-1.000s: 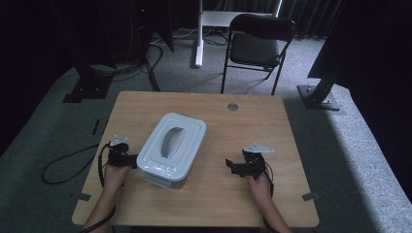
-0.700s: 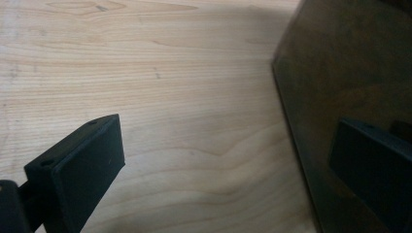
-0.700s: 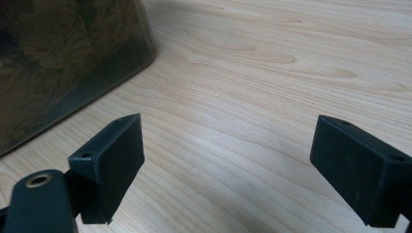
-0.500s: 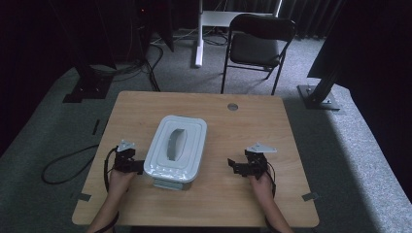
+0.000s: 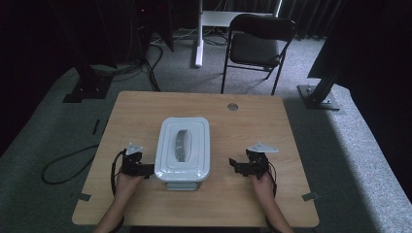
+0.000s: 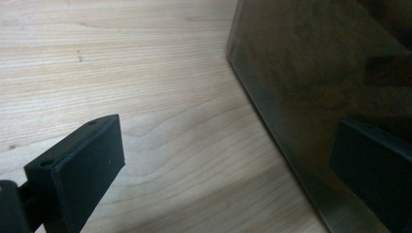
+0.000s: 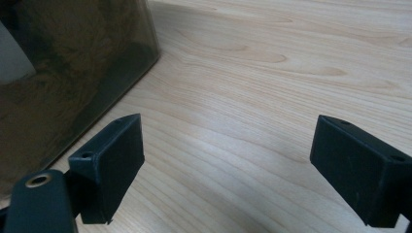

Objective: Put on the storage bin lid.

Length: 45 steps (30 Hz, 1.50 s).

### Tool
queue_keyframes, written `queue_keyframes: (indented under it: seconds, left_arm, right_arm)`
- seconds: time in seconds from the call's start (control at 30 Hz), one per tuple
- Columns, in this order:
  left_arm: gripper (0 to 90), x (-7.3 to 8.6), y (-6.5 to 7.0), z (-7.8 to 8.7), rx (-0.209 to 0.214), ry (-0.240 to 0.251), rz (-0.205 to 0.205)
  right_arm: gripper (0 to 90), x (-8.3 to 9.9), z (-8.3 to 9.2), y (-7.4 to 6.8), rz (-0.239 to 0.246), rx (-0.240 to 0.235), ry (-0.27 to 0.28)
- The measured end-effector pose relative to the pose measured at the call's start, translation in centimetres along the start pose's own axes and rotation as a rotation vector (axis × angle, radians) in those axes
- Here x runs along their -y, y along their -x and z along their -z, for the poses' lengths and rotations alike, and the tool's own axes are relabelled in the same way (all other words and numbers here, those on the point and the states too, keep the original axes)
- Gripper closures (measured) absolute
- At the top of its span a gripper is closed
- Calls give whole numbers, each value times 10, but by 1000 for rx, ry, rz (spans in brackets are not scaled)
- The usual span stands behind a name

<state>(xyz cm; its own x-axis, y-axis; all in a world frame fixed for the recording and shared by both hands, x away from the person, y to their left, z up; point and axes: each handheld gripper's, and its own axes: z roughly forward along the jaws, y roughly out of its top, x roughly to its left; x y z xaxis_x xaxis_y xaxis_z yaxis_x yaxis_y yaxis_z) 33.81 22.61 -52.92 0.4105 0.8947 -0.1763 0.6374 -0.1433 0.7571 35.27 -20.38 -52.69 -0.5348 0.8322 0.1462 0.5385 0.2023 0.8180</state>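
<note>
chair (image 5: pixel 260 41) beyond table (image 5: pixel 252 121) | box (image 5: pixel 183 150) between tongs

Left gripper (image 5: pixel 145 169) and right gripper (image 5: pixel 236 165), jaws apart

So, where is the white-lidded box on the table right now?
In the high view the box sits slightly left of the table's middle, toward the person's edge, with the left gripper against its left side and the right gripper apart.

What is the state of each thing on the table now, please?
Container: upright on the table, lid on.
Lid: closed, handle flat.
Left gripper: open, against the container's side.
Right gripper: open, empty, apart from the container.
</note>
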Motion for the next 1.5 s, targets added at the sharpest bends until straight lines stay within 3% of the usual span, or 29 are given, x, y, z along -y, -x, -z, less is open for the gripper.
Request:
queue_keyframes:
  seconds: [0.13,0.2,0.53,0.8,1.03,1.3,1.4,1.5]
  left_arm:
    - [8,1,0,-2,-2,-2,4]
    - [8,2,0,-1,-25,5,-13]
    - [8,5,-10,10,-18,123,-47]
    - [8,12,-18,16,-31,137,-77]
    - [8,20,-25,21,-64,147,-58]
    - [8,27,-36,27,-87,134,-31]
    - [8,31,-40,31,-105,129,-21]
    - [8,37,-44,33,-121,115,-12]
  right_arm:
    - [116,1,2,2,-9,7,4]
    - [116,2,3,4,-13,11,4]
    - [116,8,9,11,-11,41,-4]
    - [116,14,13,15,-19,49,12]
    - [116,20,18,22,-30,60,22]
    - [116,30,25,35,-43,112,10]
    - [116,33,28,40,-47,165,16]
    - [116,36,29,44,-69,188,14]
